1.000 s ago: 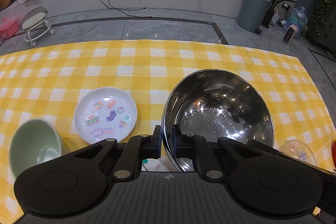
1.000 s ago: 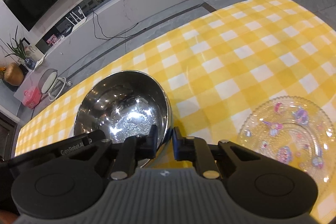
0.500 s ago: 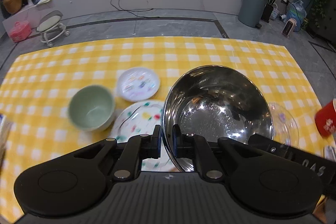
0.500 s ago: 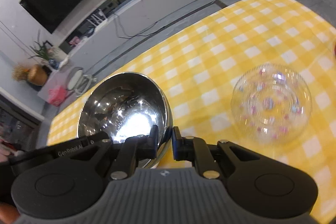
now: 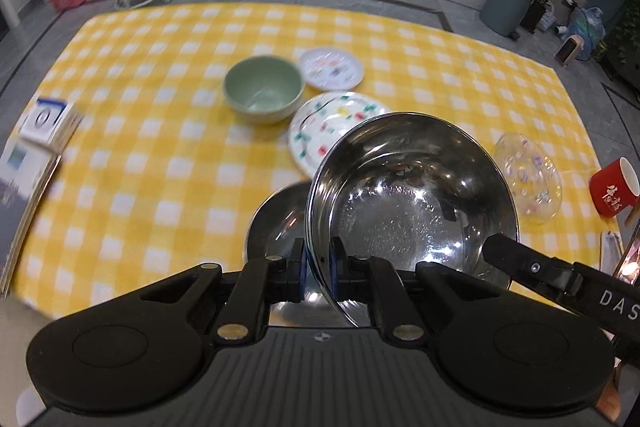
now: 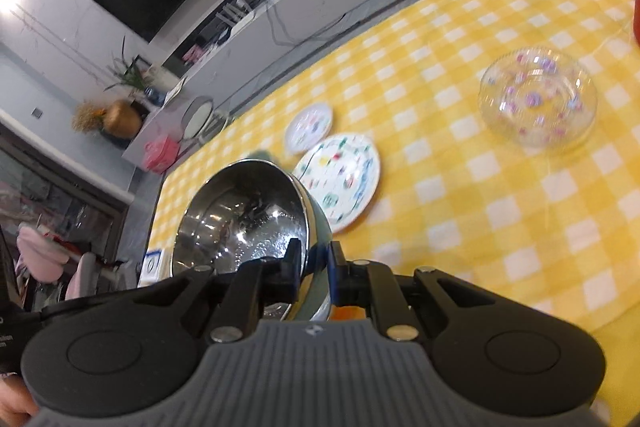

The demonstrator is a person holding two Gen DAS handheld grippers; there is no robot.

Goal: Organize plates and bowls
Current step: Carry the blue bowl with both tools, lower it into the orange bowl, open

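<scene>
Above yellow checked cloth (image 5: 160,131), both claws (image 5: 316,269) (image 6: 314,263) pinch steel bowl's (image 5: 412,203) rim.

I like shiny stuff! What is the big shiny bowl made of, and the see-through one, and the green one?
The big shiny silver bowl looks like polished steel: it mirrors the lights. The see-through bowl with coloured dots seems glass or clear plastic, since the yellow checks show through; I can't tell which. The pale green bowl looks like glazed ceramic, smooth with a soft sheen.
</scene>
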